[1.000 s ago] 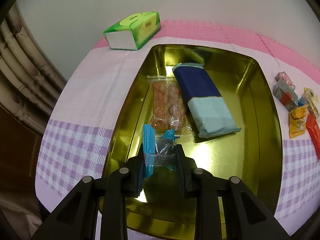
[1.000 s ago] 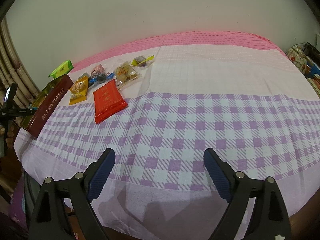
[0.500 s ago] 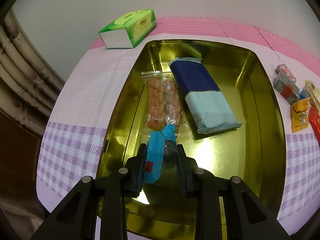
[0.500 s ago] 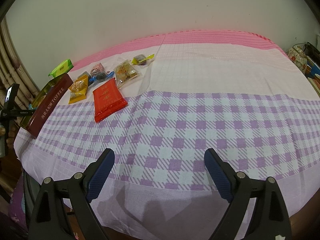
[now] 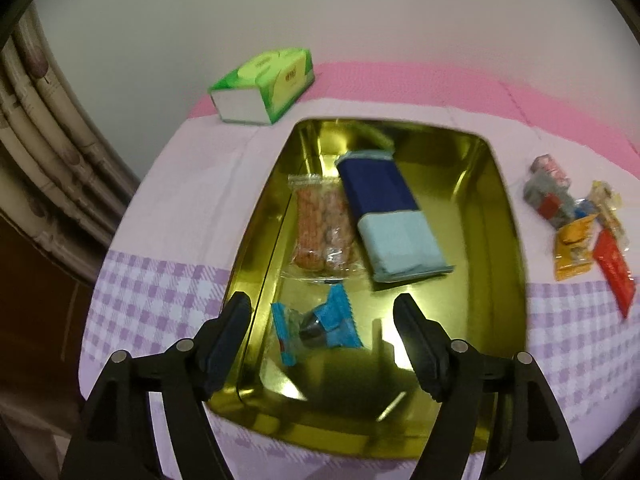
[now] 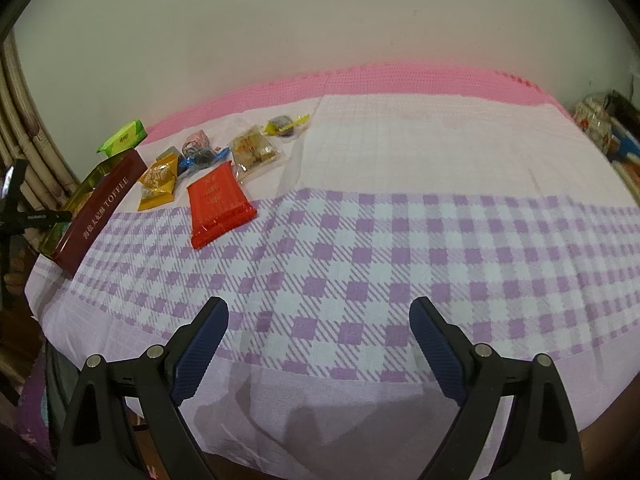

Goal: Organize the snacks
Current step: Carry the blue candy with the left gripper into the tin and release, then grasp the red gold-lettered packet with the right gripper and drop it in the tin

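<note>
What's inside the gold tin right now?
The gold tin holds three snacks: a blue-wrapped candy near the front, a clear pack of orange crackers, and a navy and pale-blue packet. Whatever lies beneath the packets is covered.

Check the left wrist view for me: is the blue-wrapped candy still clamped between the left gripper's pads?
No. The left gripper has just been opening, and the blue-wrapped candy lies loose on the gold tin floor, clear of both pads.

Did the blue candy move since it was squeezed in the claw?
Yes. The blue candy dropped free onto the gold tin floor, still below the orange snack pack; the left gripper jaws have just opened.
</note>
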`<state>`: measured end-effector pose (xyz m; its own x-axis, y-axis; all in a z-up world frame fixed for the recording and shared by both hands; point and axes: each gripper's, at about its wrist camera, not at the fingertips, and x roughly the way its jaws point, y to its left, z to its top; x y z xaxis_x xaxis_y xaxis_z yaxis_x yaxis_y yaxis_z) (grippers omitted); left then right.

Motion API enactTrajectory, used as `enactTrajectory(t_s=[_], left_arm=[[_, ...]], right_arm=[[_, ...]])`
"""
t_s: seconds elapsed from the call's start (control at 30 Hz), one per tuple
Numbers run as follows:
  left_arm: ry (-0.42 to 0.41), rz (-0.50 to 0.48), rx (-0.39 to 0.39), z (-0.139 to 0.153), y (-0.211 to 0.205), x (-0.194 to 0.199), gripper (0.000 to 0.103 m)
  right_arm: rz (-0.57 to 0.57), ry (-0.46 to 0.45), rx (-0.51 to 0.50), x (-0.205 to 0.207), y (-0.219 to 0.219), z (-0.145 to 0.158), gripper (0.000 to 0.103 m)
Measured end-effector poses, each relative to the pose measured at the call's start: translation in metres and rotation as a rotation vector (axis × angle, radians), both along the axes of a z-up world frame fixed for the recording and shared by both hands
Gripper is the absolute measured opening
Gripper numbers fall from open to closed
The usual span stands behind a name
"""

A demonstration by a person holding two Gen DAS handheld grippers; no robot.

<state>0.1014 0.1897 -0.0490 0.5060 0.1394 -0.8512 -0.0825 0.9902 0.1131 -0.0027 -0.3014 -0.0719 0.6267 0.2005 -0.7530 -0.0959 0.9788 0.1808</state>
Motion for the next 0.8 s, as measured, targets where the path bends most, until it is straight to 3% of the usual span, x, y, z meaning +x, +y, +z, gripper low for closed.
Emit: enactTrajectory(t_s=[0.23,0.47,0.63,0.67,0.73,0.8], left_arm=[[-0.148,0.009,-0.035,0.051,-0.013,-0.052,0.077],[-0.300,0.023,-0.003,0.075,-0.022,-0.102,0.088],[-0.278,-0.009,0.006,0.070,-0.029,-0.098,0.088],[-0.265,-0.014,0.002,0.067,-0.030,-0.097,0.088],[-0.250,-0.019,-0.003,0.065,-0.031,-0.095,0.088],[-0.254,-0.016,-0.005,0.065,-0.029,-0.096,0.088]], right_arm=[[0.178,-0.047,0.029,0.028,0.051,0.026,0.091],[0.286,0.048,-0.012,0.087,0.089,0.008,0.090],[0.312,0.106,-0.068,0.115,0.107,-0.004,0.090],[0.319,0.117,-0.079,0.120,0.111,-0.006,0.087],[0.334,0.183,-0.103,0.129,0.117,-0.017,0.070],[0.349,0.177,-0.160,0.130,0.125,-0.016,0.063]])
